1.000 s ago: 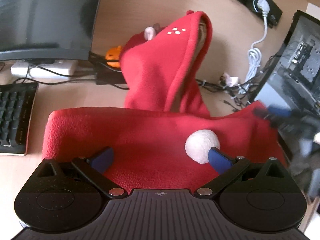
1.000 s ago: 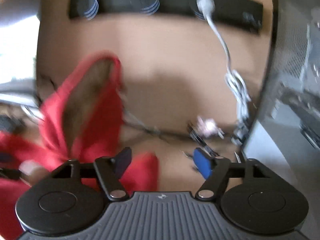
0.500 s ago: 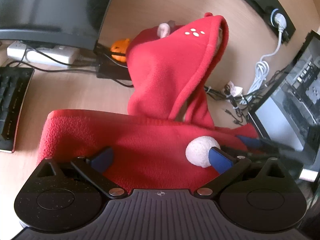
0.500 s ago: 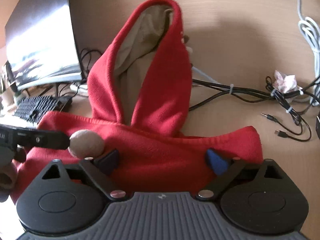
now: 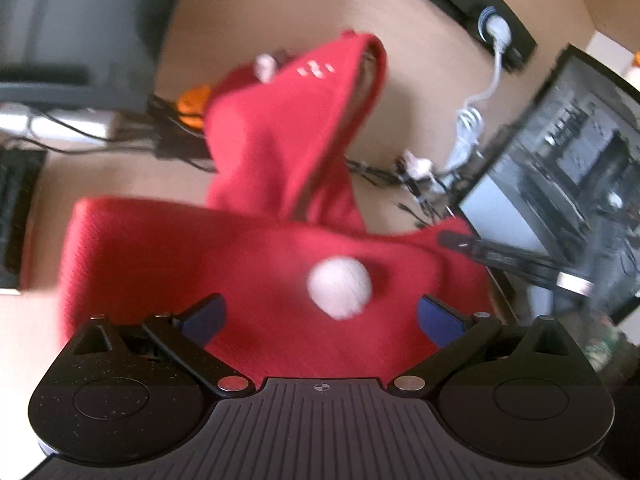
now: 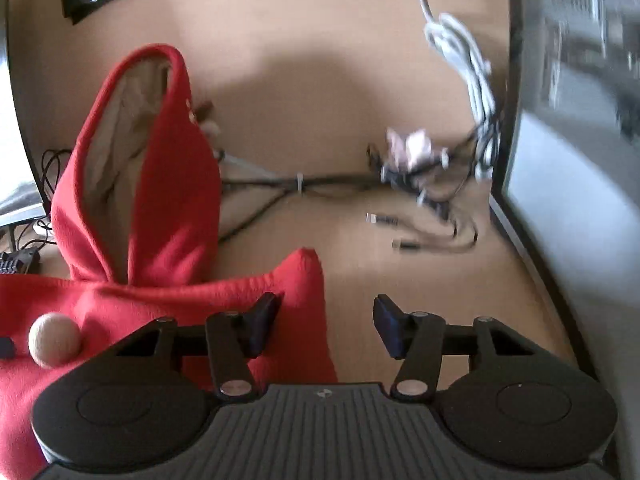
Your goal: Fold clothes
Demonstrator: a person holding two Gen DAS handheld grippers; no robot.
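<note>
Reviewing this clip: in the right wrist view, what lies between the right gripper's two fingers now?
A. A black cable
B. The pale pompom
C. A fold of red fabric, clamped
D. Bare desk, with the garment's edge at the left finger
D: the right gripper stands open over bare desk, with the red garment ending at its left finger.

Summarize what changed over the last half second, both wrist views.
The right hand-held gripper slid right: it straddled the red hooded garment before; now only its left finger overlaps the garment's edge, over bare desk. The left hand-held gripper stays open over the garment by the white pom-pom. The hood hasn't moved.
</note>
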